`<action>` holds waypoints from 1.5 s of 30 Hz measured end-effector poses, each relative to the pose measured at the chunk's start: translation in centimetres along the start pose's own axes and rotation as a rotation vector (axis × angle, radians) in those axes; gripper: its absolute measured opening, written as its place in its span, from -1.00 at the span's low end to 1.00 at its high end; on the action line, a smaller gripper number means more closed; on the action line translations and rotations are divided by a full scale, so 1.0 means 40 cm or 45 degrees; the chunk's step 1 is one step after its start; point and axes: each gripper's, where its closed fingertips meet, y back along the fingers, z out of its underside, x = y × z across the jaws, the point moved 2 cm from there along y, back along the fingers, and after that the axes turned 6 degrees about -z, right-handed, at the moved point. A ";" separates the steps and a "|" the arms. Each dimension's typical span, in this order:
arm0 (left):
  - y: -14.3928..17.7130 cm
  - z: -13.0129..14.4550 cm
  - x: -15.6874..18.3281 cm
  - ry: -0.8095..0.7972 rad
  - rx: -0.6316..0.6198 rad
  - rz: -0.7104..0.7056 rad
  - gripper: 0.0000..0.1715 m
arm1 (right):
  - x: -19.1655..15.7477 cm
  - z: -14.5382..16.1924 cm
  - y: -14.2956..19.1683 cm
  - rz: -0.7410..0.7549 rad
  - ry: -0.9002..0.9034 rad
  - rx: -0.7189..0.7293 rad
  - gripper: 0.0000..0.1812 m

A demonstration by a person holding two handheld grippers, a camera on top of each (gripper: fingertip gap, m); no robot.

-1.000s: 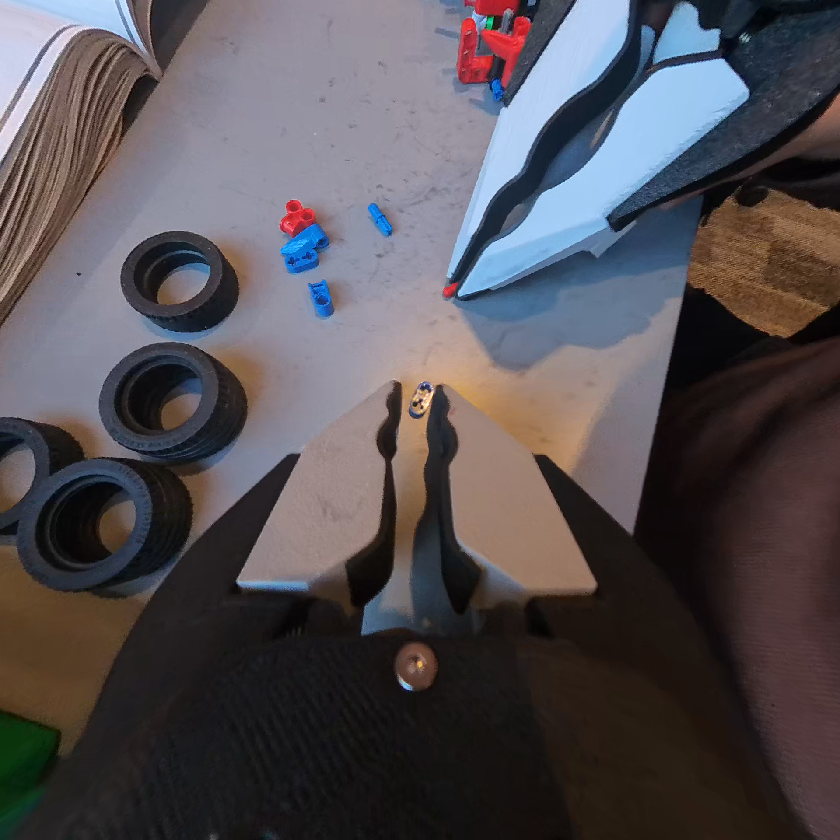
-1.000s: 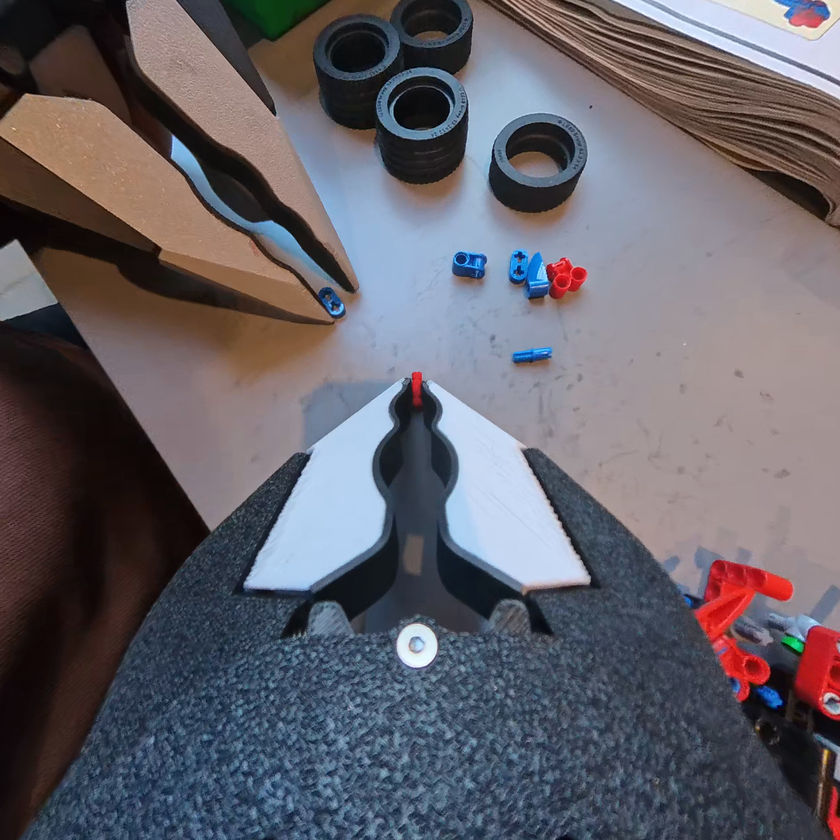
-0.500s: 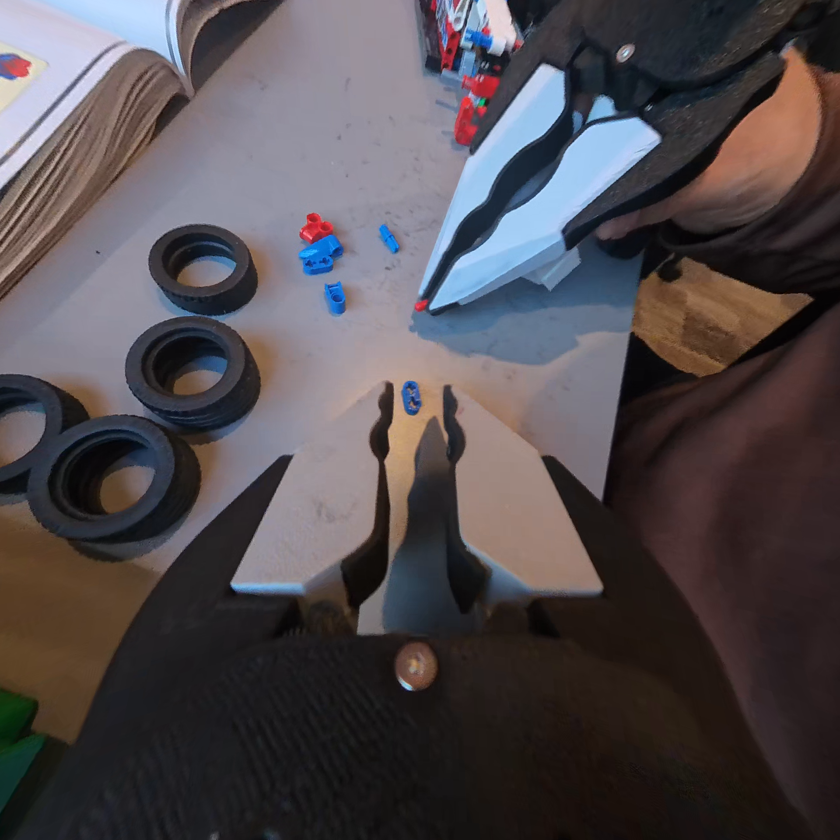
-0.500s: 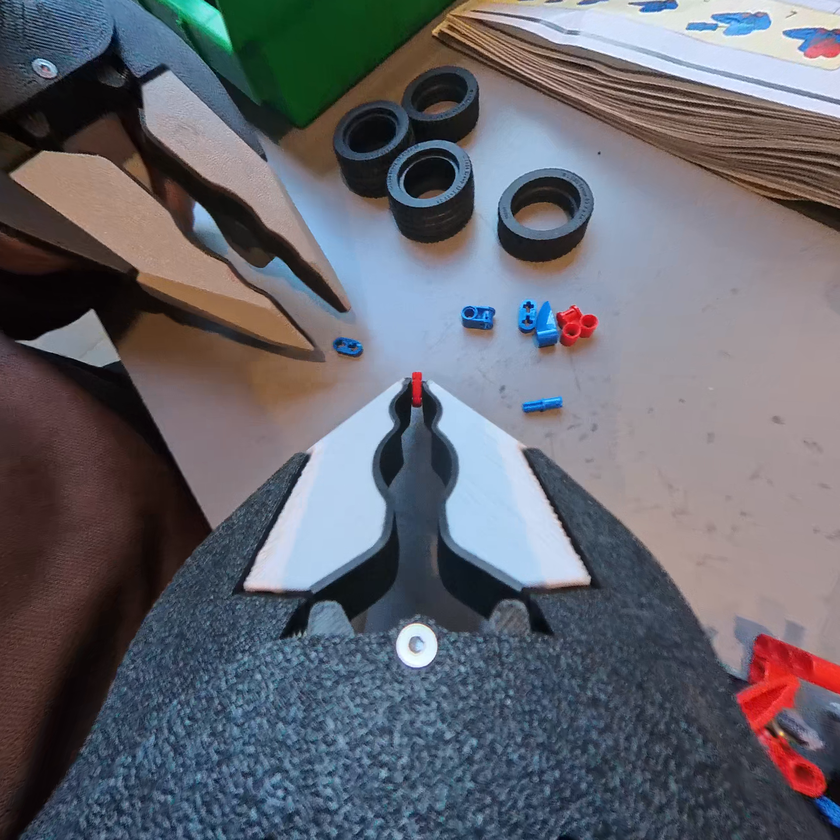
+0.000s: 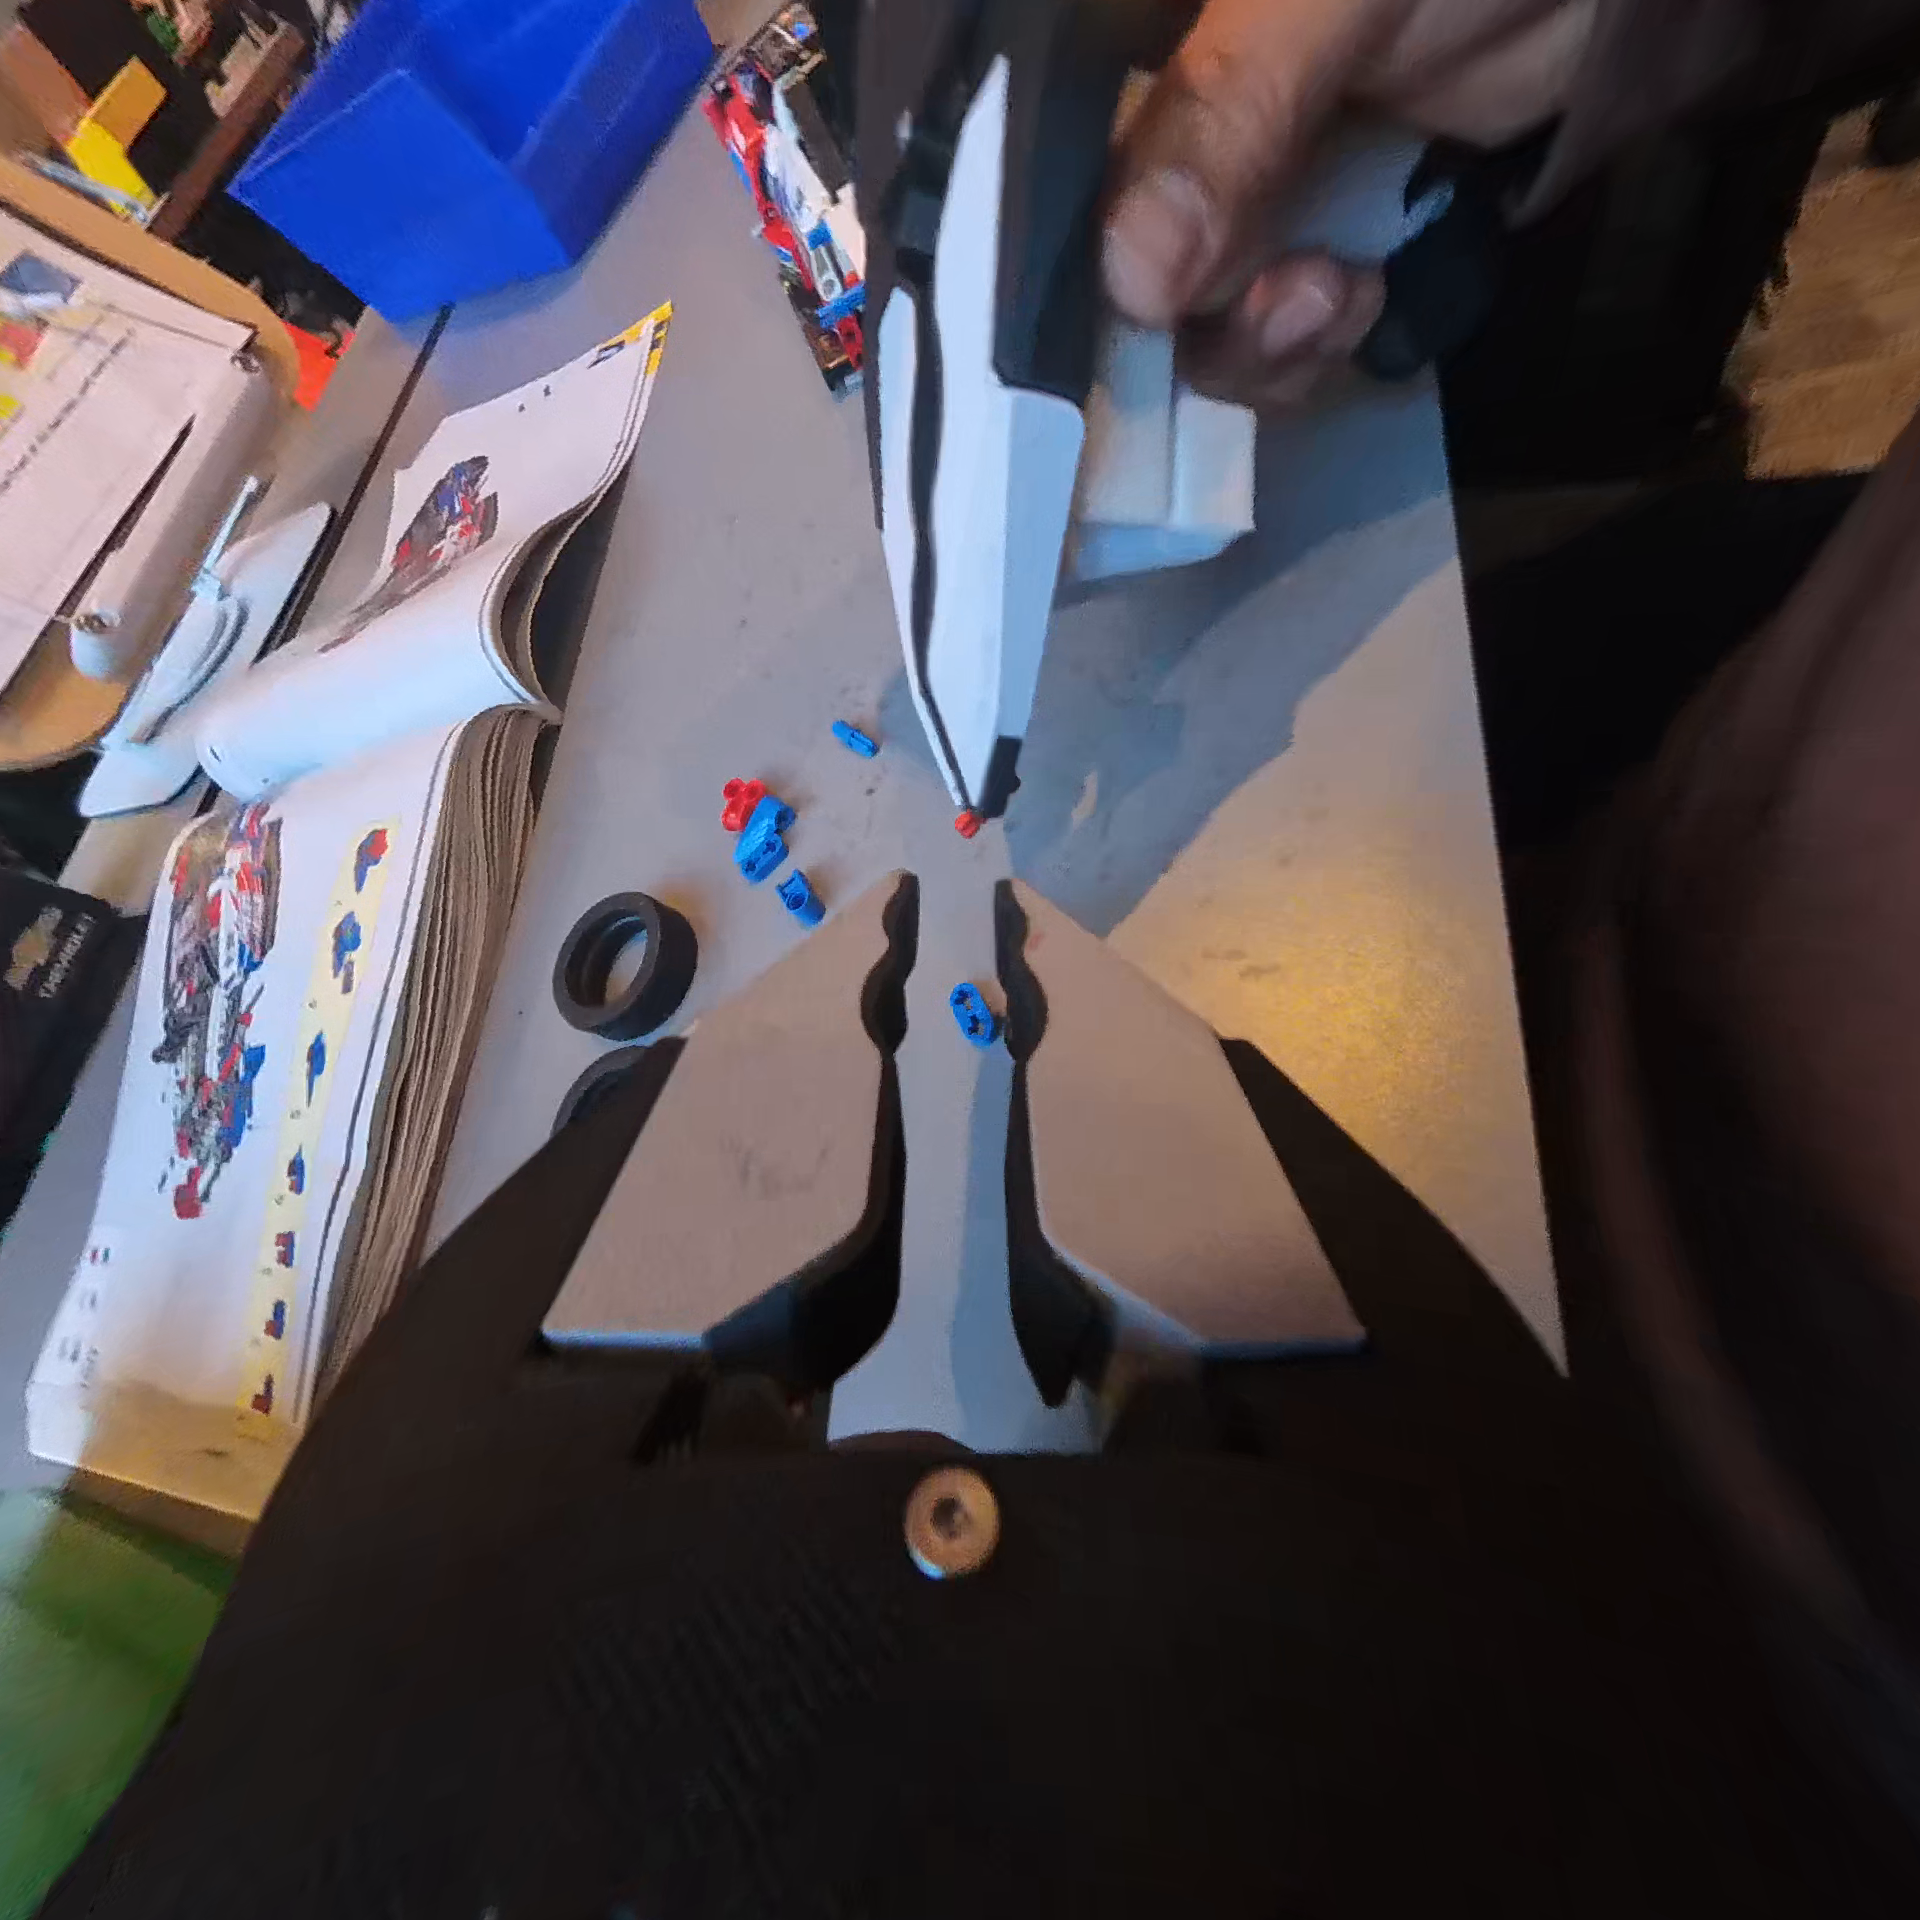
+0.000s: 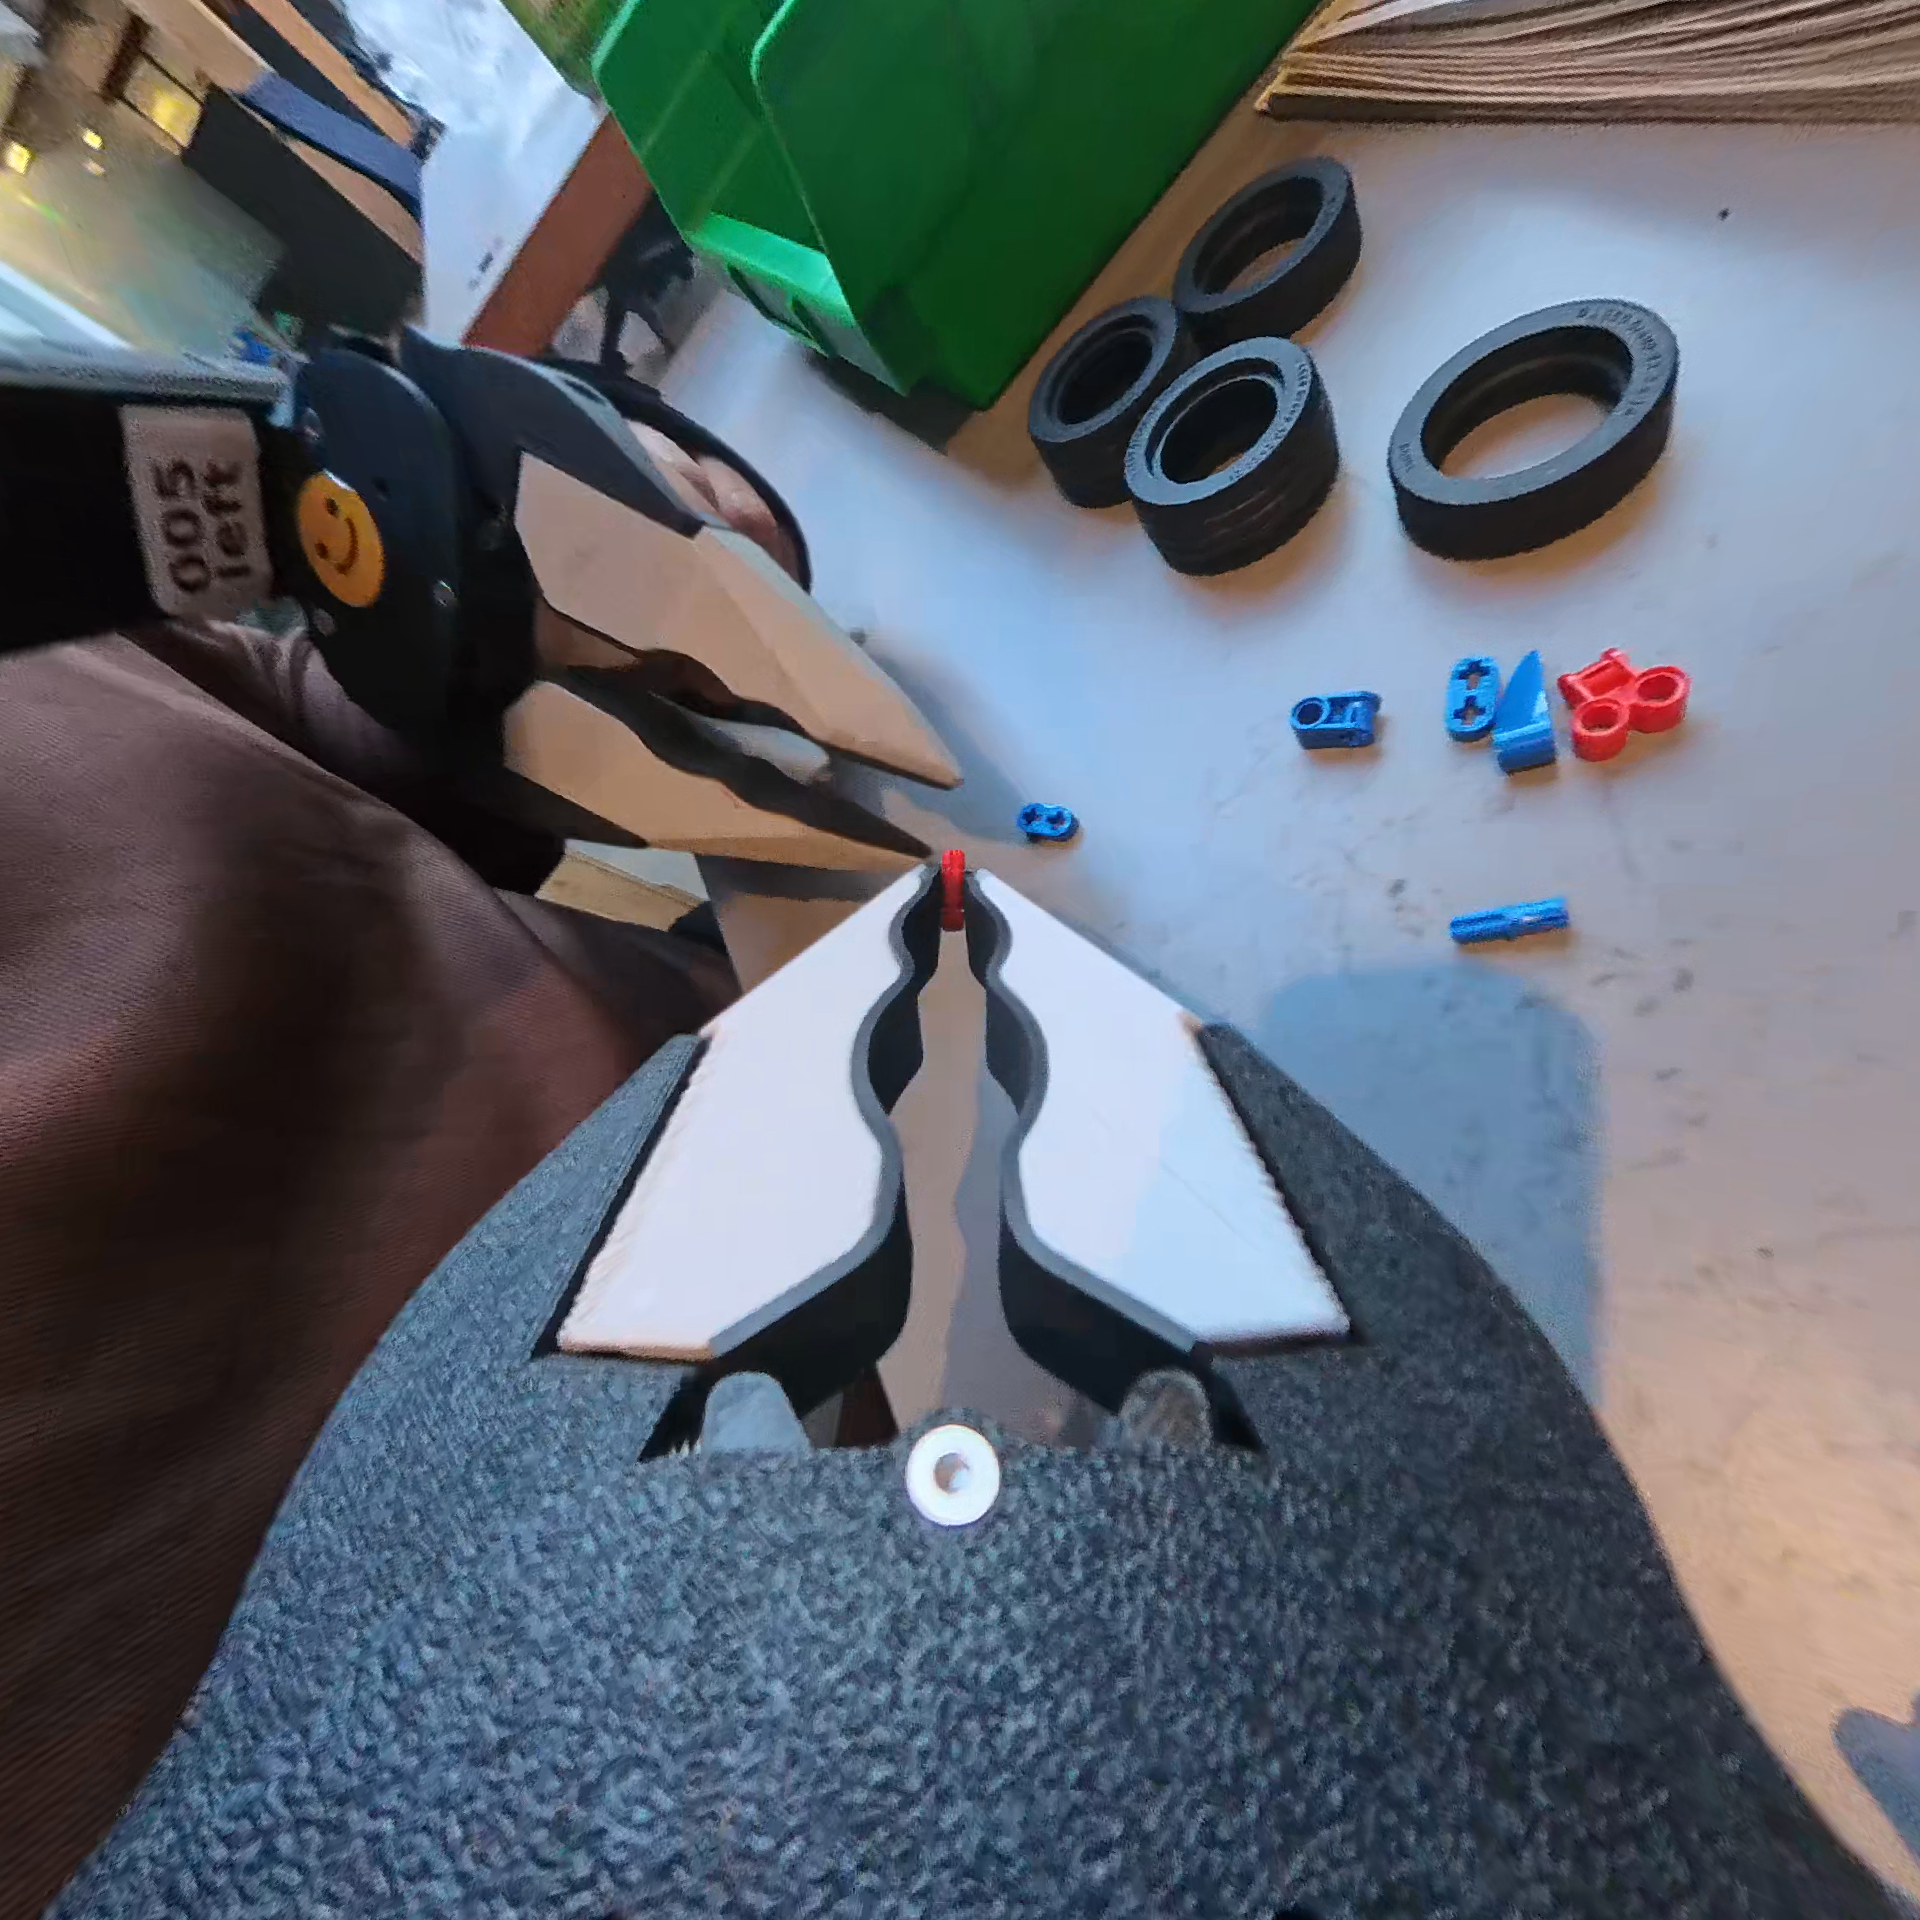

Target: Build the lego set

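Both grippers have lifted off the grey table since a moment ago. From large to small: the left gripper hangs with fingers narrowly parted, empty, above the small blue link it released. The right gripper pinches a red pin at its tips.

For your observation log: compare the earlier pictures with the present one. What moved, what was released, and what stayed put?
The left tongs let go of the small blue link, opened and lifted away; it now lies on the table. The right tongs stay shut on the red pin. Tyres and loose pieces unmoved.
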 end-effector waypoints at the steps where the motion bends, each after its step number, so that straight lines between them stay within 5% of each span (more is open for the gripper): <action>1: -0.002 0.001 0.001 -0.027 -0.005 -0.002 -0.86 | -0.004 0.000 0.002 -0.020 -0.017 0.008 -0.96; 15: -0.012 -0.027 0.027 -0.263 0.049 -0.021 -0.97 | -0.021 0.010 -0.001 -0.127 -0.099 0.016 -0.97; 30: 0.023 -0.051 -0.069 0.205 0.193 -0.293 -0.99 | -0.033 -0.087 0.034 0.050 0.207 0.252 -0.92; 45: 0.027 -0.049 -0.050 0.330 0.251 -0.093 -0.99 | -0.053 -0.082 0.010 0.125 0.433 0.089 -0.96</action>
